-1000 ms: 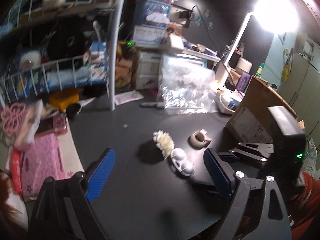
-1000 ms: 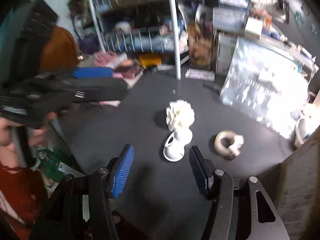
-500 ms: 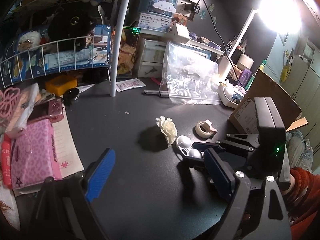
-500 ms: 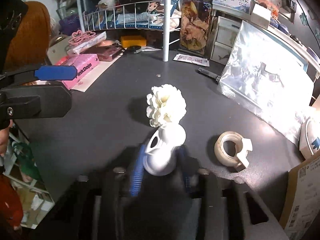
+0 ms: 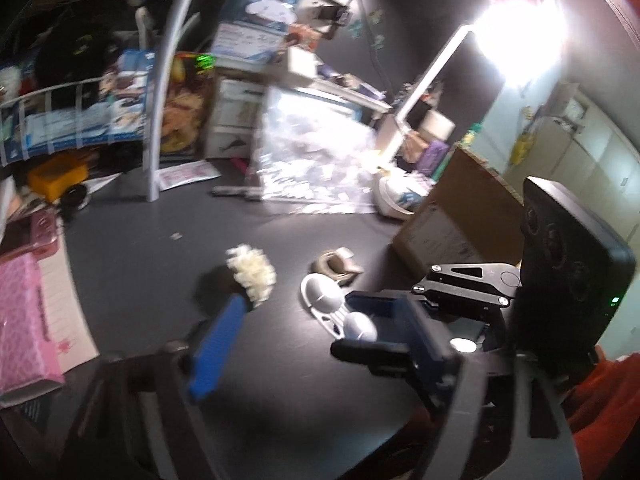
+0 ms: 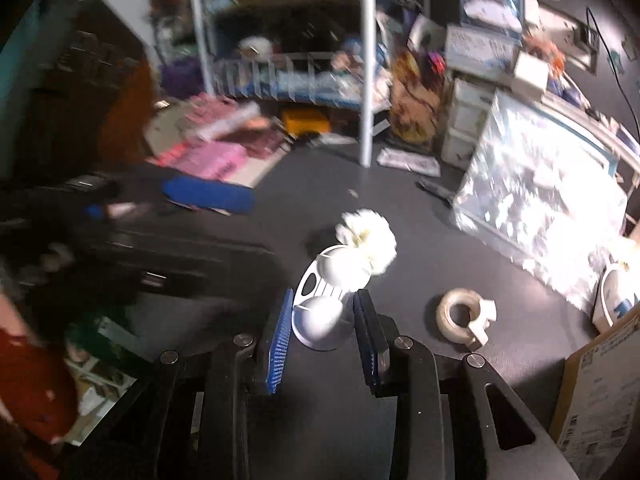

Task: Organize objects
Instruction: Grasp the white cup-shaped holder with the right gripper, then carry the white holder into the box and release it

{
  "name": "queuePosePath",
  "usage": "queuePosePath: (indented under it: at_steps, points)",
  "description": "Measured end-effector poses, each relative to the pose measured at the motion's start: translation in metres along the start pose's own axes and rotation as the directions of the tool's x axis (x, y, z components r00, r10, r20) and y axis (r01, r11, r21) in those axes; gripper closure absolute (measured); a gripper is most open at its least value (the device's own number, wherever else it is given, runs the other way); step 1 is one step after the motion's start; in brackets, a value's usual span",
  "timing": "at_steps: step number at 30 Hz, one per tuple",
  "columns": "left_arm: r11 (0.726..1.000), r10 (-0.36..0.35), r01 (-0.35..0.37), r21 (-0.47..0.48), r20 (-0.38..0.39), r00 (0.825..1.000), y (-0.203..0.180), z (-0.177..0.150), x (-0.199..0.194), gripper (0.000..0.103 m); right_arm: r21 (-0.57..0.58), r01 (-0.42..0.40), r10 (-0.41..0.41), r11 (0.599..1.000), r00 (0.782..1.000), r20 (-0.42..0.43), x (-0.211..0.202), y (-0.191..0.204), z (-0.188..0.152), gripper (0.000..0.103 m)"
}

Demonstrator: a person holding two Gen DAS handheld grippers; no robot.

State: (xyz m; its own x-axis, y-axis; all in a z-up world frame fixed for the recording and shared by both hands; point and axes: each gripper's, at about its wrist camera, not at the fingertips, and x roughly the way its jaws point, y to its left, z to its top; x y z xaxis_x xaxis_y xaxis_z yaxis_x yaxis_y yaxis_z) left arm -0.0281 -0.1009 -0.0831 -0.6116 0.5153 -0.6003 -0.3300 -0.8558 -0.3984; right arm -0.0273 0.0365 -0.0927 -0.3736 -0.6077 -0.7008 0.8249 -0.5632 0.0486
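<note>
A white two-domed case (image 6: 328, 300) lies between the blue pads of my right gripper (image 6: 322, 320), which is shut on its near dome; the case also shows in the left wrist view (image 5: 332, 304). A white flower (image 6: 370, 244) lies just beyond it on the black desk (image 6: 400, 216) and shows in the left wrist view too (image 5: 252, 272). A tape roll (image 6: 464, 316) lies to the right and appears in the left wrist view (image 5: 334, 266). My left gripper (image 5: 320, 340) is open and empty, near the flower.
A clear plastic bag (image 6: 540, 208) leans at the back right. A cardboard box (image 5: 460, 224) stands at the right edge. A white shelf pole (image 6: 366, 80) and wire rack (image 5: 72, 120) crowd the back left. Pink items (image 5: 24, 316) lie at the left.
My right gripper closed on the white case and holds it. My left gripper moved forward toward the flower. Both views are blurred by motion.
</note>
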Motion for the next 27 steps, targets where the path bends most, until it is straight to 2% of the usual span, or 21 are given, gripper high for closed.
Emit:
queuePosePath:
  at_steps: [5,8,14,19,27]
  points:
    - [0.998,-0.061,0.060,0.036,0.006,0.998,-0.021,0.013,-0.007,0.063,-0.051,-0.004,0.007,0.999,0.998,0.056,-0.029,0.008,0.008,0.077]
    - [0.994,-0.095,0.093,0.062,0.022,0.995,-0.035,0.022,-0.013,0.069,-0.076,0.010,-0.004,0.997,0.996,0.086,-0.047,0.009,0.013,0.077]
    - [0.985,-0.116,0.110,0.136,0.038,0.993,-0.074,0.046,-0.017,0.070,-0.070,0.044,-0.034,0.997,0.991,0.133,-0.080,0.001,0.017,0.077]
    - [0.972,-0.149,0.137,0.193,0.045,0.988,-0.109,0.069,-0.007,0.070,-0.049,0.107,-0.097,0.993,0.981,0.168,-0.120,-0.019,0.018,0.077]
    - [0.937,-0.210,0.202,0.284,-0.002,0.978,-0.181,0.108,0.036,0.069,0.019,0.200,-0.200,0.980,0.963,0.179,-0.177,-0.068,0.006,0.077]
